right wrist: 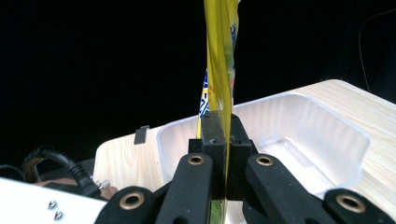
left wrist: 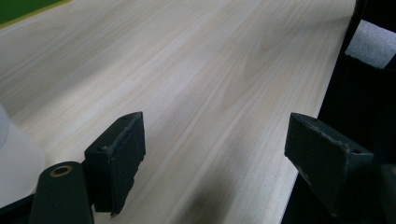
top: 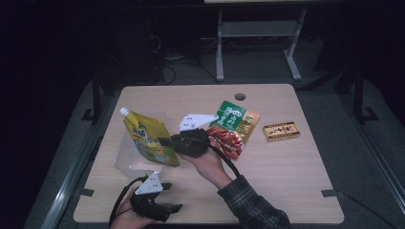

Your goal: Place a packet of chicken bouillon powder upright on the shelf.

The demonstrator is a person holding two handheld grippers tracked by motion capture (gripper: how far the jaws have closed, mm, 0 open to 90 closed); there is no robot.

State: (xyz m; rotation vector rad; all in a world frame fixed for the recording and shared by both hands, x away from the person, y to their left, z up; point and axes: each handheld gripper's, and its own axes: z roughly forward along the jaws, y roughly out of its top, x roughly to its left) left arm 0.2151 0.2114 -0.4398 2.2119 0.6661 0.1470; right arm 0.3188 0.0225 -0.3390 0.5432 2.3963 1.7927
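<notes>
Yellow spouted pouch (top: 149,138) – blue lettering too blurred to read – pinched by the right gripper (top: 165,141) above a clear tray (right wrist: 299,126); left gripper (left wrist: 215,158) jaws spread wide.

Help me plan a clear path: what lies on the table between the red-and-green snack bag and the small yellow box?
Nothing: in the high view, bare table separates the snack bag from the yellow box.
</notes>
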